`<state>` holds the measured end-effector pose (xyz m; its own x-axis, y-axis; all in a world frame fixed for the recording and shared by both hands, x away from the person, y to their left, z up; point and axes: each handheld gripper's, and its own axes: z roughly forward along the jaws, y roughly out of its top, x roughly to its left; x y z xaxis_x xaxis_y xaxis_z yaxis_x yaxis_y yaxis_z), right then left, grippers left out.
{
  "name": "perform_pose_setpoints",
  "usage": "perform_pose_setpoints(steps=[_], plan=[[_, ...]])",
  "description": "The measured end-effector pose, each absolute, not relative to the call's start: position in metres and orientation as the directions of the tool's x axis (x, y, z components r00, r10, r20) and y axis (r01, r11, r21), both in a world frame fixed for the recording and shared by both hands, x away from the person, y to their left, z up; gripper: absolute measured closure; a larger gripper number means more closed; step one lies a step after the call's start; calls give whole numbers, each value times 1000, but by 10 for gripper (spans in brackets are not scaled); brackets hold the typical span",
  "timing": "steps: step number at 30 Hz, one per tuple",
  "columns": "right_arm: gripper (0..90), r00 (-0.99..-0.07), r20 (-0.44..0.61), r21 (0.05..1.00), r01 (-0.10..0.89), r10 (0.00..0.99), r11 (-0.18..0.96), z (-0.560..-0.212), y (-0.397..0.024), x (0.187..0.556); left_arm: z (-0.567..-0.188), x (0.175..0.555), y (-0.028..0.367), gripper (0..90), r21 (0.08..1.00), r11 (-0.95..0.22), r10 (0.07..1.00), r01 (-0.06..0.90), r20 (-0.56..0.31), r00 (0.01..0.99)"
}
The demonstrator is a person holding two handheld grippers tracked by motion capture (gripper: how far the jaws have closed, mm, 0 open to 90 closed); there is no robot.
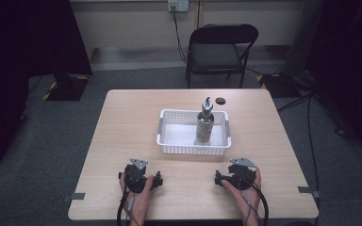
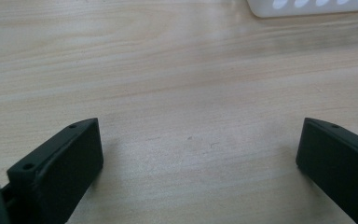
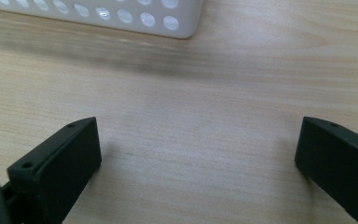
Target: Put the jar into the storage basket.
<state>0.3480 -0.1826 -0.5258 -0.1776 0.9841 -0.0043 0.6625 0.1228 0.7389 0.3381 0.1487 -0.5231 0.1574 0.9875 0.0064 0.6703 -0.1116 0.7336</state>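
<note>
- Tongs at rest on the desk (image 1: 122, 122): I have the left tongs (image 1: 159, 179) and the right tongs (image 1: 218, 178) lying near the front edge, each with its jaws spread wide and nothing between them.
- Both gripper views show bare wood between the jaws, so I judge this as the starting step, with the reach not yet begun.
- The bottle (image 1: 205, 123) stands upright inside the white basket (image 1: 169, 141), toward its right half, with its dark pump top above the rim.
- The basket sits at the middle of the desk, beyond both tongs; its perforated wall (image 3: 135, 16) shows near the top of the right gripper view.
- The bottle lies ahead and slightly left of the right tongs, so I judge that side the closer one.
- Next I would lift the right tongs over the near wall and come at the bottle's body level, jaws kept spread until they straddle it.
</note>
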Motion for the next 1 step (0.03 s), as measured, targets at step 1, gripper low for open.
perform_pose_setpoints(steps=[1], plan=[[0, -178, -4, 739, 663, 984, 123, -526, -183, 348, -523, 338, 149, 0, 734, -112, 988, 670, 6, 157]])
